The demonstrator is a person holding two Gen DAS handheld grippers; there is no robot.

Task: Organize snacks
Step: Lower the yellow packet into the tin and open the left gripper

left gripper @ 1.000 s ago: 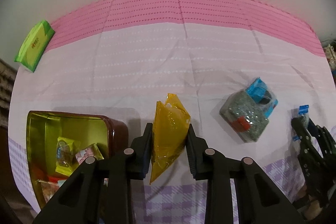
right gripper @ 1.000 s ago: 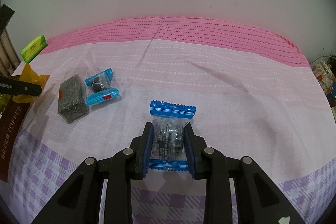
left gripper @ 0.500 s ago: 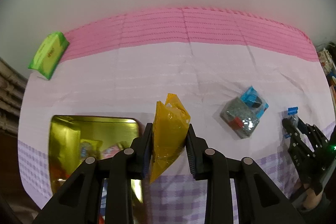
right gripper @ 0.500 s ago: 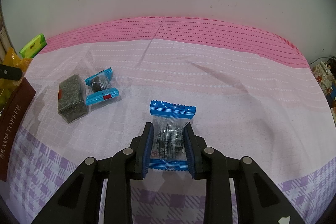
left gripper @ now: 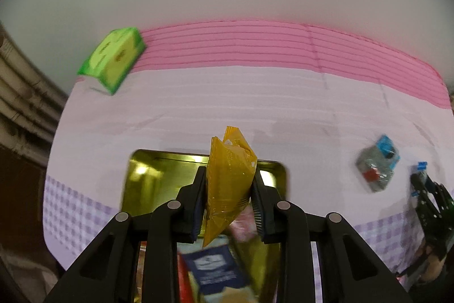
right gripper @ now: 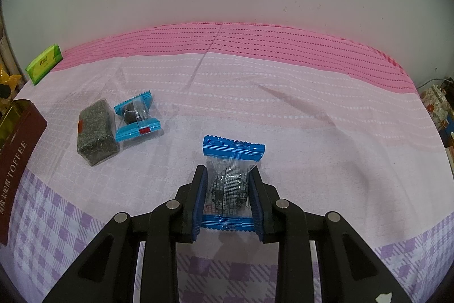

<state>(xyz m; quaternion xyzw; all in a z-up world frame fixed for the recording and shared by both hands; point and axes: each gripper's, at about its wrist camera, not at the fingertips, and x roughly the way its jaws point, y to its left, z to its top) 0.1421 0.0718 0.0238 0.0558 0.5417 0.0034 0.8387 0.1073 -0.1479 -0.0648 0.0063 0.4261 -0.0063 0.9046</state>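
L tool point(left gripper: 228, 195) clamped on a yellow-orange snack packet point(left gripper: 229, 178), both pads pressing its sides; packet stands upright between them, top corner sticking up, lower tip hanging below the pads. It's held over the open gold-lined tin point(left gripper: 159, 169), w/ other wrapped snacks inside the tin, blurred. Tin sits on the counter, covered w/ a pink/white/lilac check tablecloth point(left gripper: 255, 110). Green pack point(left gripper: 113, 58) lies at the far L corner of the cloth, well apart from the tin.

R tool point(right gripper: 228, 196) clamped on a blue-ended clear wrapper w/ a dark candy point(right gripper: 231, 181); wrapper is down at the cloth, blue crimped ends showing ahead of and behind the pads. To its L, near but apart: a second blue-ended candy point(right gripper: 136, 118) touching a dark speckled bar in clear wrap point(right gripper: 95, 129). Further L, the tin's brown side reads "TOFFEE". Far R, past the counter edge, some clutter, too small to tell.
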